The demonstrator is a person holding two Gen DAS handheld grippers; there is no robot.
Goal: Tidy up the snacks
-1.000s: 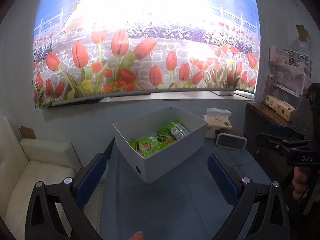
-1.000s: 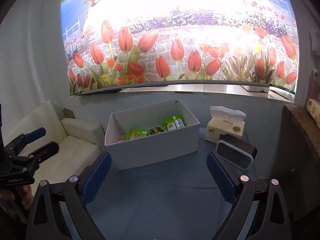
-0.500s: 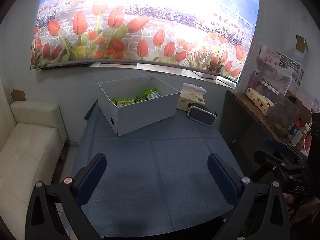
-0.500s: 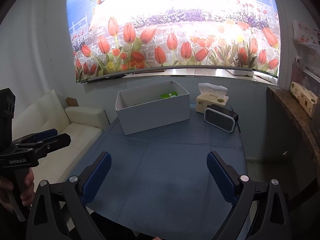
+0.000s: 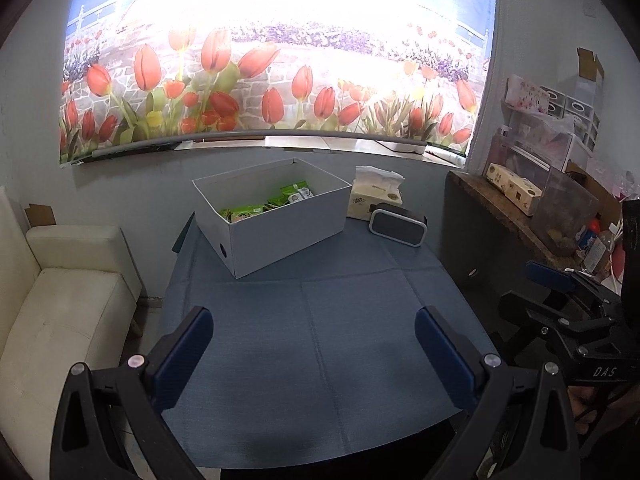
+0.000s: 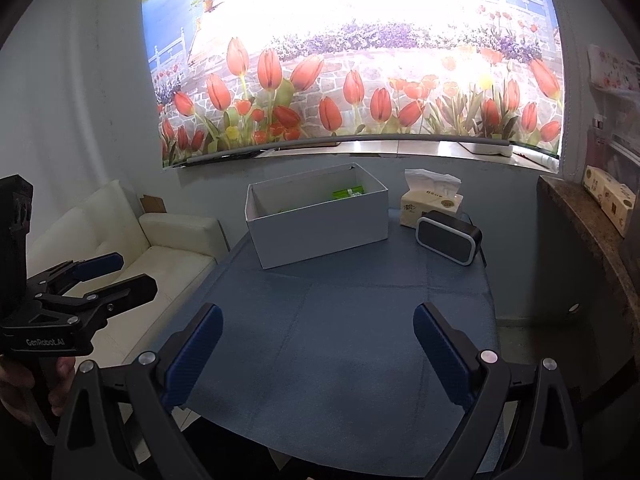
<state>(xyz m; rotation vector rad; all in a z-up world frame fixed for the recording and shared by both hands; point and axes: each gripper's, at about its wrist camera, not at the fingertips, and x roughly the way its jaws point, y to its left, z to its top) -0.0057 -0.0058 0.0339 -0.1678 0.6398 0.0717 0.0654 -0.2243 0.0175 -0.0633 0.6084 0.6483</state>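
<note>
A white cardboard box [image 5: 280, 228] stands at the far side of the table with the blue cloth [image 5: 320, 340]; it also shows in the right wrist view [image 6: 320, 228]. Green snack packets [image 5: 272, 204] lie inside it; only a bit of green [image 6: 346, 193] shows from the right. My left gripper [image 5: 314, 354] is open and empty, well back over the near table edge. My right gripper [image 6: 318, 350] is open and empty, likewise back from the box. Each gripper shows at the side of the other's view.
A tissue pack [image 5: 374, 196] and a black speaker [image 5: 398, 222] sit right of the box. A white sofa [image 5: 60, 300] stands to the left. A wooden shelf [image 5: 520, 216] with boxes and jars is on the right. A tulip mural covers the wall.
Both grippers have pulled back from the box to the near edge of the table. The box now looks smaller and farther. Both jaws stayed open.
</note>
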